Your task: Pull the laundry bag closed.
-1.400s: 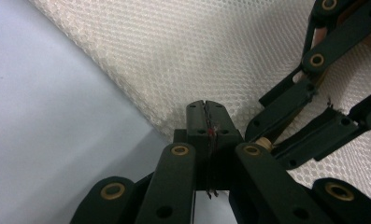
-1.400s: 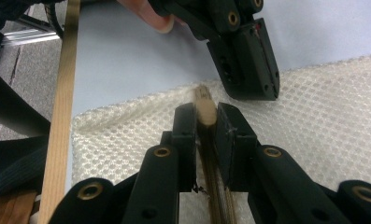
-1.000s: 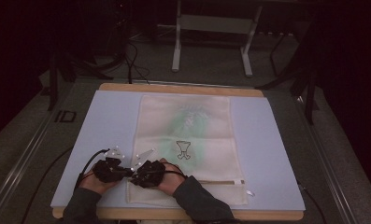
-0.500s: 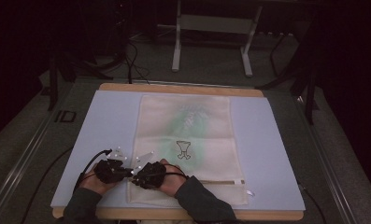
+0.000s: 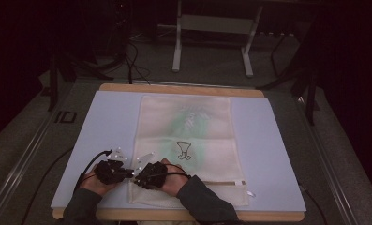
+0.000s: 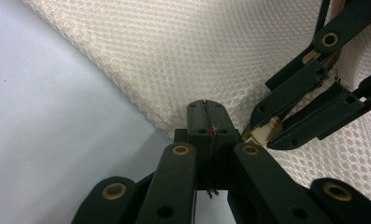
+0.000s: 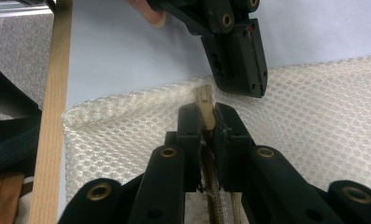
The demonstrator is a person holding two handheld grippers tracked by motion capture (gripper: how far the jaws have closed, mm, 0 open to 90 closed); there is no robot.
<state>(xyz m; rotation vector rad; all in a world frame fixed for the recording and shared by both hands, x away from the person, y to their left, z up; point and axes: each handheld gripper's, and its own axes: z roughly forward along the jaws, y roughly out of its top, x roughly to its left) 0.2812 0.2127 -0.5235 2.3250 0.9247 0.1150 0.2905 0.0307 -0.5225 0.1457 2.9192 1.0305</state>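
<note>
The mesh bag [image 5: 188, 145] is laid flat on the pale blue mat [image 5: 104, 122], long axis running from the bottom of the high view up toward the top, with both grippers parked at its lower-left corner. In the right gripper view the zipper pull [image 7: 204, 100] is seen pinched between the jaws of the right gripper [image 7: 205, 122] — a small beige tab sticking up just past the tips, at the bag's edge. The left gripper [image 6: 205, 116] is clamped tight on the mesh edge right beside it, jaws pressed together with only a thin seam between them; in its own view the right gripper comes in from the right of the frame, nearly touching.

The zipper line looks to be stretched along the bag's near end toward the lower right of the high view, so the pull would probably have to be dragged that way — away from the left gripper, which is best placed to anchor the corner.
</note>
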